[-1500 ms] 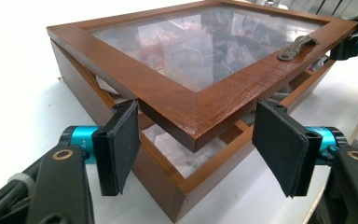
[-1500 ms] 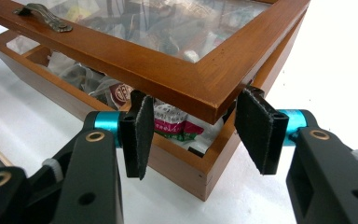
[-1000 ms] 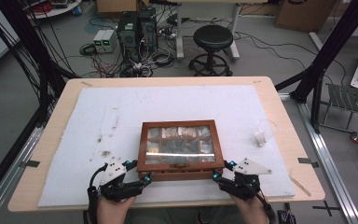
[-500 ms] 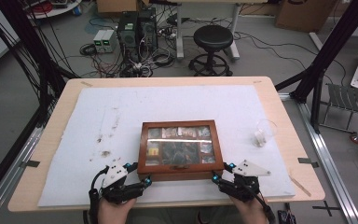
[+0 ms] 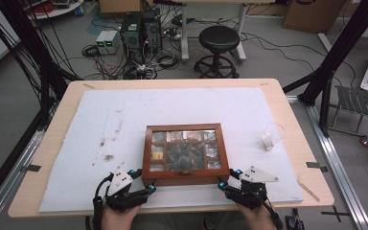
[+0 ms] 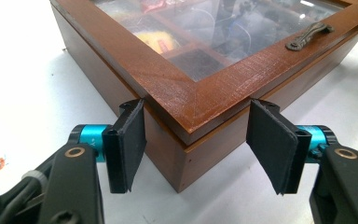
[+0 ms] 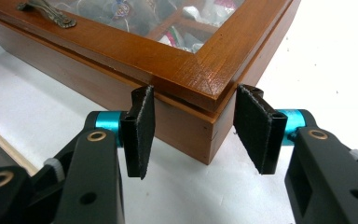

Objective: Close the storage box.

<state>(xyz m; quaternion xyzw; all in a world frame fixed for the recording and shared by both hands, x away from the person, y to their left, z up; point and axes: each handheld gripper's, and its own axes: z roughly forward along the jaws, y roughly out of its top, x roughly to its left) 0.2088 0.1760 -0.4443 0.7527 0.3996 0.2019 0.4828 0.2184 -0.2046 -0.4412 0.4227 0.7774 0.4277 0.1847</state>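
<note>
A wooden box [image 5: 186, 178] with a glass lid and a small brass handle lies flat on the white mat, lid down. Its compartments hold small packets. My left gripper [image 5: 141, 181] is at the box's near left corner [image 6: 186, 135]. Its jaws have just been closing, with that corner wedged between them, and both pads [image 6: 130, 140] touch the corner's sides. My right gripper [image 5: 229, 179] is at the near right corner [image 7: 205, 121]. It stands the same way, and its pads [image 7: 140, 130] rest against the lid's edges.
The white mat [image 5: 182, 105] covers most of the wooden table [image 5: 62, 105]. A small clear plastic cup [image 5: 270, 136] lies to the right of the box. Brown stains mark the mat at the left. A stool and computer gear stand on the floor beyond the table.
The glass lid's front edge has come down and the lid now lies flat on the box. Both grippers have stayed at the near corners.
</note>
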